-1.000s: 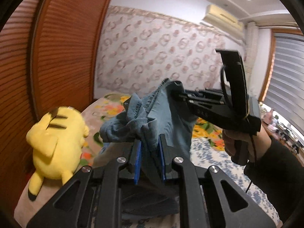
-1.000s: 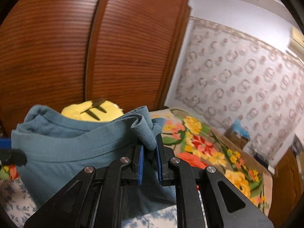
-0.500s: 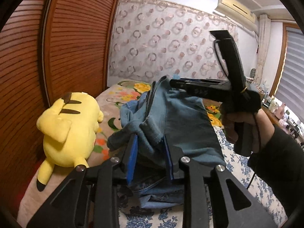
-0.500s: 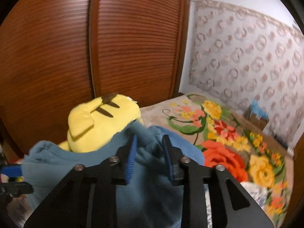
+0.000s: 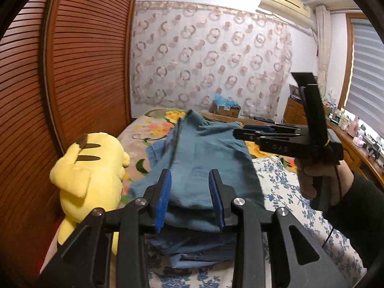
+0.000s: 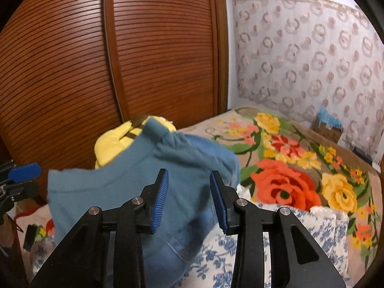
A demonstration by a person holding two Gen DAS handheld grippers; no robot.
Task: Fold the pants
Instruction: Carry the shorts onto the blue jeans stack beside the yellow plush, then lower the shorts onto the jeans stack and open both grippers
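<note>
The blue-grey pants (image 5: pixel 211 153) lie in a folded stack on the bed, with a darker denim layer at the bottom. My left gripper (image 5: pixel 189 171) hangs just over the stack's near edge. Its jaws are opening, the cloth lies between the blue pads, and neither pad presses on it. My right gripper (image 6: pixel 189 172) is also opening, its pads clear of the pants (image 6: pixel 134 192), which look blurred. In the left wrist view the right gripper (image 5: pixel 240 132) hovers level over the far right of the stack, held by a hand in a dark sleeve. The left gripper (image 6: pixel 22 180) shows at that view's left edge.
A yellow plush toy (image 5: pixel 88 180) lies left of the pants against the slatted wooden wardrobe door (image 5: pixel 72 72). The bed carries a floral blanket (image 6: pixel 288 168) and a blue-flowered sheet (image 5: pixel 283 192). A cardboard box (image 5: pixel 225 108) sits at the far end, and a cluttered desk (image 5: pixel 355 144) at the right.
Both grippers were shut on bunched cloth held up; their jaws have opened and let it go. The pants have dropped flat onto the stack, and the right gripper has sunk lower.
</note>
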